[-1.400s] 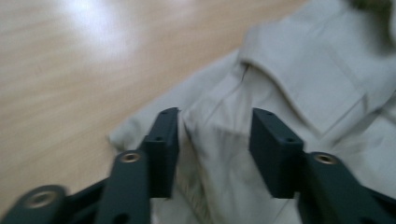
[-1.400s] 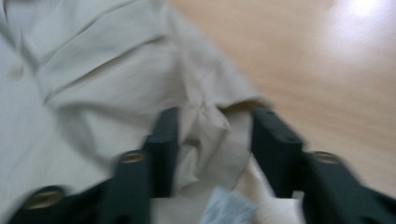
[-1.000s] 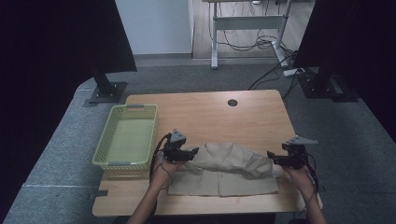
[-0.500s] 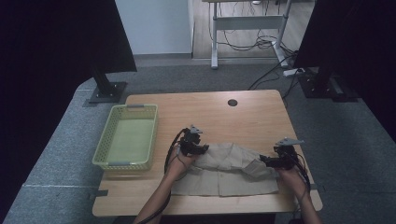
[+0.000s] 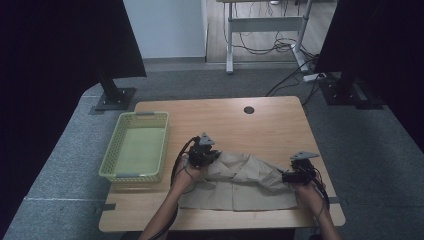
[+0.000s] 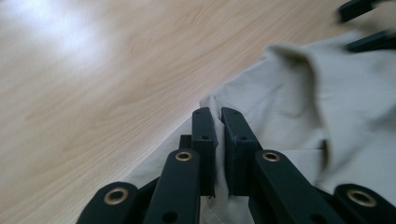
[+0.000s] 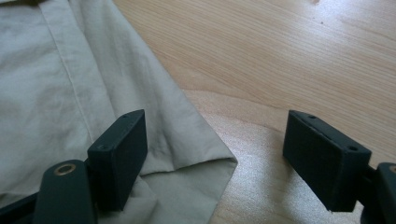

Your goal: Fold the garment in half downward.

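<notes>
A light wooden table [image 5: 260,120] carries a crumpled beige cotton shirt [image 5: 240,182] spread along its near edge, between a person's two hand-held tools. To the left stands a pale green perforated plastic basket [image 5: 135,150], apart from the cloth. The left gripper [image 6: 218,128] has just been closing and now pinches a raised fold at the shirt's upper left corner. The right gripper [image 7: 224,149] holds its jaws spread wide over the shirt's right hem corner; one pad appears to rest on the fabric, though the angle leaves that unsure.
</notes>
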{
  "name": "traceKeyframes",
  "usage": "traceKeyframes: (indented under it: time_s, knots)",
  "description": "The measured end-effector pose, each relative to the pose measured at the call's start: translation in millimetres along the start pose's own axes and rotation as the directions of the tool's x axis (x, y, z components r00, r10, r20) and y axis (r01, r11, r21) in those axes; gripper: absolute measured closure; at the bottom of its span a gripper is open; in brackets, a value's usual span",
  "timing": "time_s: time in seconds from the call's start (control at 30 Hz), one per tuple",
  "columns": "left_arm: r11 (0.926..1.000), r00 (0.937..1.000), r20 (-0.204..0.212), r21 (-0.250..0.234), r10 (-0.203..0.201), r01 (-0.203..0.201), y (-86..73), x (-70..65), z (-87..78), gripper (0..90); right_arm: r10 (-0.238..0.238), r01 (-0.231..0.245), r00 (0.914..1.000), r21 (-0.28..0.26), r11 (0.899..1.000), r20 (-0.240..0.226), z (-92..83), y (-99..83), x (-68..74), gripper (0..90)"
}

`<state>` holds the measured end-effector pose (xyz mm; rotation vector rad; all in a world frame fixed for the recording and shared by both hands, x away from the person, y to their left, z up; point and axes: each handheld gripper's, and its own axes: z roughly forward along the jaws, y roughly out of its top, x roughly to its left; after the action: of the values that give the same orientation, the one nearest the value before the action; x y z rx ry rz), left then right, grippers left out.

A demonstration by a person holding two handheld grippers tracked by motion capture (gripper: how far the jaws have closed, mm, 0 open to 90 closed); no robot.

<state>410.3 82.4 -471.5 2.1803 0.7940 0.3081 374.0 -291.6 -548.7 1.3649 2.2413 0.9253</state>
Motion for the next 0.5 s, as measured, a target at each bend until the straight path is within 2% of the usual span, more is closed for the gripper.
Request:
traceKeyframes:
  time_s: [0.2,0.4,0.43,0.5]
  knots:
    - [0.9985,0.9986,0.037,-0.043,0.037,-0.035,-3.4,-10.4,-24.3,84.0,0.003,-0.003,1.0,-0.018,1.0,0.002,-0.3,-2.5,0.1,21.8]
    - [0.9953,0.9966,0.048,-0.072,0.068,-0.064,-11.8,-24.4,-40.1,84.0,0.008,-0.008,0.9999,-0.018,1.0,0.007,-0.1,-2.3,0.5,21.9]
    - [0.9939,0.9947,0.06,-0.077,0.084,-0.079,-19.4,-33.1,-46.1,83.9,0.009,-0.009,0.9999,-0.023,1.0,0.008,-0.2,-3.0,0.5,21.9]
    - [0.9935,0.9941,0.062,-0.078,0.088,-0.084,-23.5,-35.9,-47.9,83.8,0.009,-0.009,0.9999,-0.023,1.0,0.008,-0.2,-3.1,0.5,21.9]
